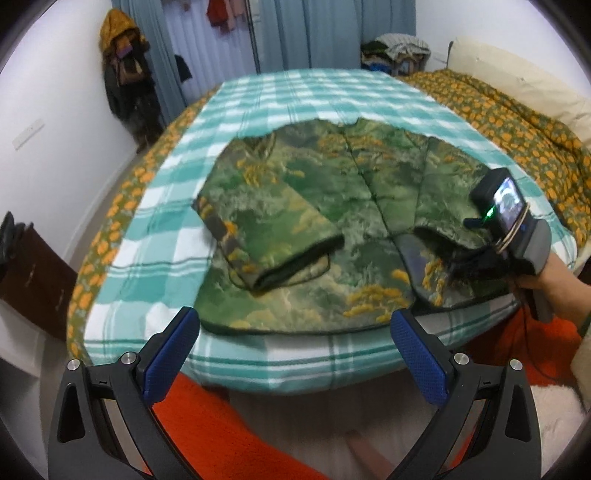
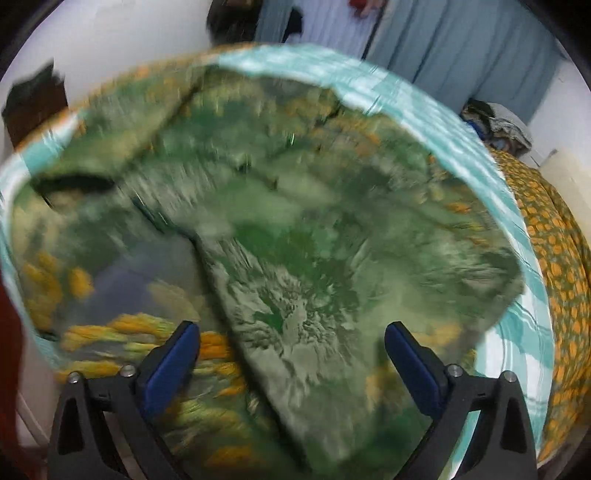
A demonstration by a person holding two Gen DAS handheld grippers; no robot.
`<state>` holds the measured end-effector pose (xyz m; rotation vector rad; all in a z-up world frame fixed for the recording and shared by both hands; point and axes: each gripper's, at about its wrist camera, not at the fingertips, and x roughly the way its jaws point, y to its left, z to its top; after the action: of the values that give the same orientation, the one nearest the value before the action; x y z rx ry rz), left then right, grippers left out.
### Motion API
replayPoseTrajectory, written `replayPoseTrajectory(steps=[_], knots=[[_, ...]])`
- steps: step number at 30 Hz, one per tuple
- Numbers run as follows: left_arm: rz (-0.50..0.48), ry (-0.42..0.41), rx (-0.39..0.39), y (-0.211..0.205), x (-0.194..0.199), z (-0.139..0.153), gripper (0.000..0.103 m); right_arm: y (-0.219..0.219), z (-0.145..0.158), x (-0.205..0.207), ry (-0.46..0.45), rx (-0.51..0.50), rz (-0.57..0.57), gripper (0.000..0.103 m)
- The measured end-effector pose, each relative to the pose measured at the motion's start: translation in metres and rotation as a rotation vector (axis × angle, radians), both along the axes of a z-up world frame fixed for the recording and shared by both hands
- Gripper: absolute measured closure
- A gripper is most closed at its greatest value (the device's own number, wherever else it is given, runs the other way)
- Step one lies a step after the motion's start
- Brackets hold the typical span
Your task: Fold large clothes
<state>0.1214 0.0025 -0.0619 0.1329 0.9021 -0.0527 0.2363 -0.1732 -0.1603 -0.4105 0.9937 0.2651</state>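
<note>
On the left, a dark coat (image 1: 127,85) hangs on the white wall, and beside it blue curtains (image 1: 306,33) cover the far side of the room. A bed (image 1: 517,122) with an orange-flowered cover carries a green and white checked blanket (image 1: 155,206), and on this blanket lies the green jacket (image 1: 295,206) with yellow patterns, front side up. Its left sleeve (image 1: 266,240) is folded across the body, with the cuff pointing toward the near edge. The left tongs (image 1: 295,332) hang in the air before the near edge of the bed, wide open, and hold nothing. On the right, the right tongs (image 2: 291,350) are also wide open and empty, very close above the jacket (image 2: 295,240); this view is blurred, so I cannot tell if they touch the cloth. In the left view the right hand (image 1: 554,291) holds its tool by the jacket's right side, with a small lit screen (image 1: 509,206) on it.
</note>
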Motion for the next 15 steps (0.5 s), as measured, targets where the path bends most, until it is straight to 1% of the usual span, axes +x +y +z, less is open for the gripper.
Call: replayPoseTrajectory(steps=[1,2,3,4,6,7,10,13,15], knots=[[0.000,0.004,-0.002,0.002,0.002,-0.004,0.000,-0.009,0.003,0.000,0.005,0.052,-0.022,0.046],[0.000,0.007,0.000,0.004,0.004,-0.006,0.000,-0.019,0.010,-0.001,0.007,0.116,-0.049,0.064],[0.000,0.011,0.003,0.005,0.006,-0.009,0.000,-0.028,0.019,-0.002,0.005,0.173,-0.071,0.087],[-0.001,0.019,0.004,0.006,0.010,-0.013,0.000,-0.040,0.035,-0.006,-0.023,0.209,-0.101,0.091],[-0.009,0.036,-0.005,0.006,0.018,-0.020,0.000,-0.055,0.060,-0.015,-0.090,0.237,-0.124,0.093],[-0.014,0.040,-0.009,0.006,0.021,-0.022,0.000,-0.070,0.081,-0.022,-0.135,0.257,-0.150,0.093],[-0.043,0.034,-0.006,0.002,0.031,-0.025,0.000,-0.107,0.122,-0.033,-0.229,0.276,-0.219,0.094],[-0.073,0.002,0.019,-0.002,0.039,-0.024,0.000,-0.149,0.153,-0.034,-0.316,0.239,-0.299,0.094],[-0.088,-0.017,0.040,-0.003,0.045,-0.024,0.000,-0.174,0.162,-0.030,-0.352,0.200,-0.355,0.094]])
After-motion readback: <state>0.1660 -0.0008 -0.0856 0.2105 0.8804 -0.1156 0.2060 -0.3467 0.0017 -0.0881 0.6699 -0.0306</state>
